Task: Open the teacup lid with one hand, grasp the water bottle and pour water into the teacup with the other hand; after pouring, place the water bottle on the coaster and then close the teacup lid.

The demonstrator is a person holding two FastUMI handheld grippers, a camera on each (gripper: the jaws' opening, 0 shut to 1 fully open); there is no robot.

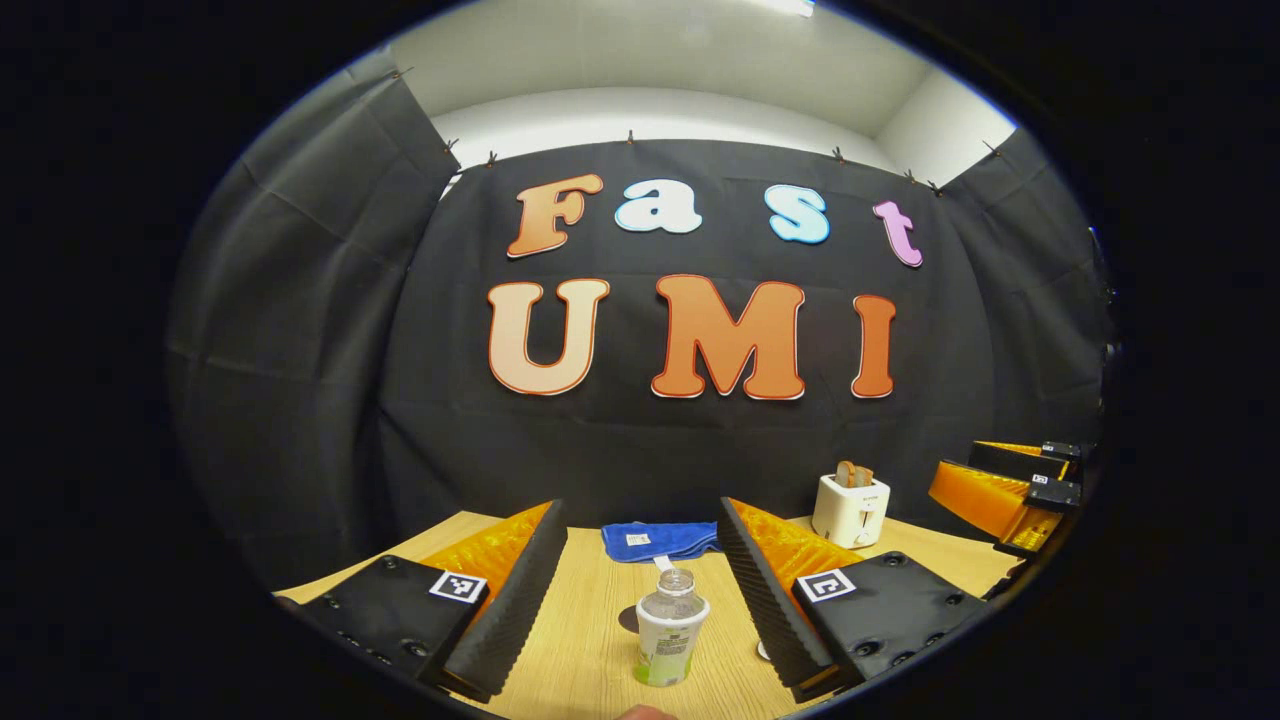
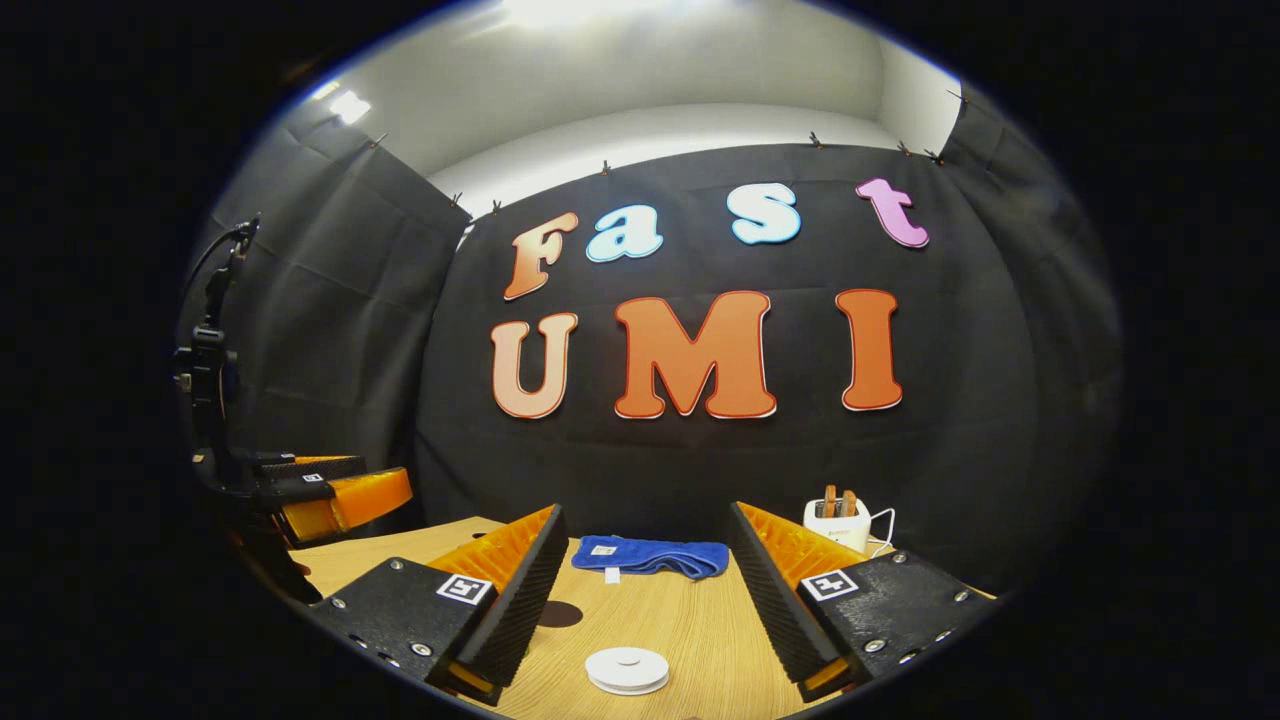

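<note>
While both grippers' jaws sit wide holding nothing, the water bottle [image 1: 671,627] stands uncapped between the left gripper's [image 1: 640,600] fingers, teacup lid [image 2: 627,669] before the right gripper [image 2: 640,610].

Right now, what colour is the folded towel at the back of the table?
Blue: the towel shows best in the right gripper view.

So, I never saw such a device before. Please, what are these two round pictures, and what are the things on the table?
A person holds a two-finger gripper in each hand, and a camera rides on each. The left gripper view looks past the open left gripper at a water bottle on the wooden table. The right gripper view looks past the open right gripper at a white teacup lid. Farther back lie a blue cloth and a toaster. Nothing is held.
</note>
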